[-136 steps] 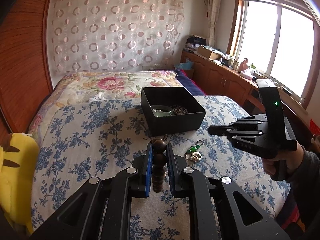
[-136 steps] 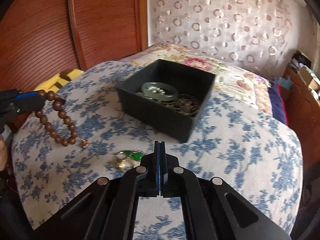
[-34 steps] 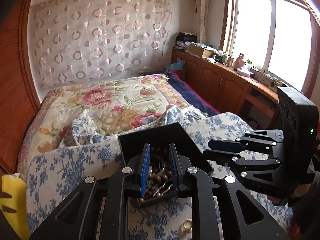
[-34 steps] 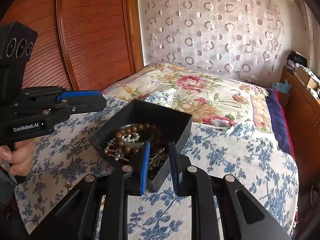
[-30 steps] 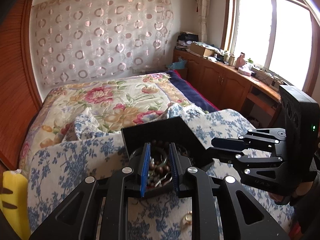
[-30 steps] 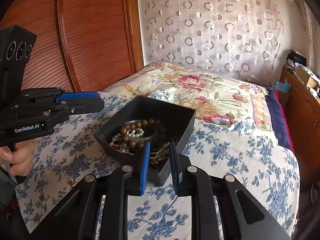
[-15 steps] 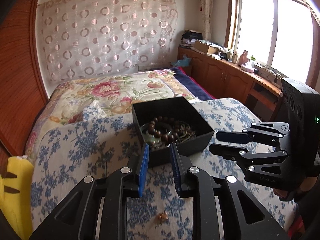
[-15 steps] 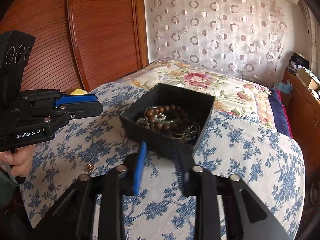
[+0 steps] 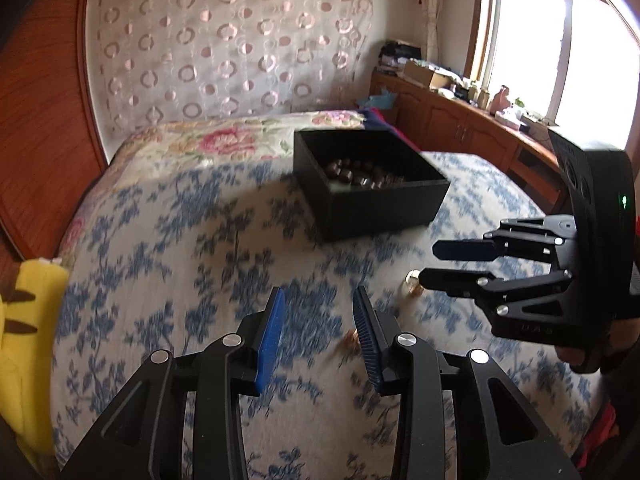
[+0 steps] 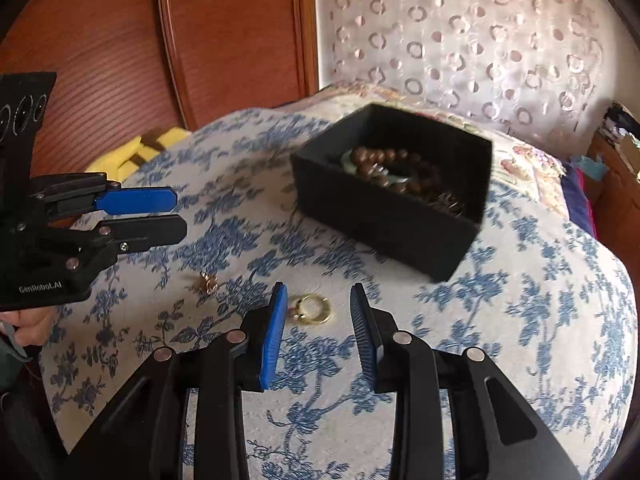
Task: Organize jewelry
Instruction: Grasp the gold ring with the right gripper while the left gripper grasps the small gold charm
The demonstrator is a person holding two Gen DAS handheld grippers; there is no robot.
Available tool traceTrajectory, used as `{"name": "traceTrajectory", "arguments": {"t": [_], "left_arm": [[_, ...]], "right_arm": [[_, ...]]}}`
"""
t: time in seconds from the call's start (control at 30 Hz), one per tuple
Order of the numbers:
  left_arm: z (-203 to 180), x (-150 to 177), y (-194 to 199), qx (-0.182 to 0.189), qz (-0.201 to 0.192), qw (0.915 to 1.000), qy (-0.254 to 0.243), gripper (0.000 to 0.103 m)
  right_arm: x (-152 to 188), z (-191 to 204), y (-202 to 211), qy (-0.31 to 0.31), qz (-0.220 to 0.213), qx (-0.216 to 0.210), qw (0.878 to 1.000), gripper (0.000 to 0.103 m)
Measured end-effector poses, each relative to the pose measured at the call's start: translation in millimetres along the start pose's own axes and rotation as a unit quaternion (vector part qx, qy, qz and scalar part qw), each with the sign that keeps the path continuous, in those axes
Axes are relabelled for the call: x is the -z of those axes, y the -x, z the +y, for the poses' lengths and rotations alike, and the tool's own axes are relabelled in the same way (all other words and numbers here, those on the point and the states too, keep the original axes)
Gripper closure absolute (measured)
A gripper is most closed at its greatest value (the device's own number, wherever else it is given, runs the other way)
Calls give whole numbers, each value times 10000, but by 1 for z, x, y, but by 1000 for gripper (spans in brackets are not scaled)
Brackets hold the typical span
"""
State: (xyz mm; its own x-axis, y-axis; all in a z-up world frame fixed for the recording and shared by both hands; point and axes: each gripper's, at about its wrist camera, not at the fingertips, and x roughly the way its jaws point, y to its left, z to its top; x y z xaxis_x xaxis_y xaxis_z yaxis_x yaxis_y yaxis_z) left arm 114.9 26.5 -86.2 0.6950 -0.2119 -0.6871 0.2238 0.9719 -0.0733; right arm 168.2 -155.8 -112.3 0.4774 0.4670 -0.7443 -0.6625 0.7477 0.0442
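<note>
A blue-flowered cloth (image 9: 192, 240) covers the near part of the bed, with a pink floral quilt (image 9: 224, 140) beyond it. A yellow plush toy (image 9: 24, 320) lies at the bed's edge by the wooden headboard (image 10: 232, 32). A circle-patterned curtain (image 9: 224, 40) hangs behind, near a cluttered wooden cabinet (image 9: 452, 120) under the window (image 9: 560, 40)

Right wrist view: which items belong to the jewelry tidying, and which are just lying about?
Job: square black box; brown wooden bead bracelet inside it; gold ring and small gold trinket loose on the blue floral bedspread.

Lying about: yellow plush toy; circle-patterned curtain.
</note>
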Motion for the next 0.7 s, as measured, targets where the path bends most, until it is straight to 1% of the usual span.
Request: {"name": "traceTrajectory", "arguments": {"t": [0.2, 0.3, 0.33, 0.37, 0.43, 0.7], "left_arm": [[5, 10, -4, -7, 125, 9999, 32, 69], [4, 10, -5, 26, 166, 9999, -7, 67], [2, 11, -5, 36, 178, 9998, -20, 66], [0, 12, -6, 54, 196, 9998, -35, 65], [-3, 13, -8, 110, 258, 9996, -62, 65], [-19, 13, -18, 143, 379, 9988, -277, 65]], "right_arm": [[0, 8, -15, 185, 280, 86, 9994, 68], [0, 9, -16, 287, 300, 184, 9990, 68], [0, 10, -17, 309, 308, 192, 9989, 71], [0, 11, -16, 364, 303, 217, 9986, 76], [0, 11, -15, 425, 311, 273, 9982, 77], [1, -3, 4, 268, 92, 355, 9990, 77]]}}
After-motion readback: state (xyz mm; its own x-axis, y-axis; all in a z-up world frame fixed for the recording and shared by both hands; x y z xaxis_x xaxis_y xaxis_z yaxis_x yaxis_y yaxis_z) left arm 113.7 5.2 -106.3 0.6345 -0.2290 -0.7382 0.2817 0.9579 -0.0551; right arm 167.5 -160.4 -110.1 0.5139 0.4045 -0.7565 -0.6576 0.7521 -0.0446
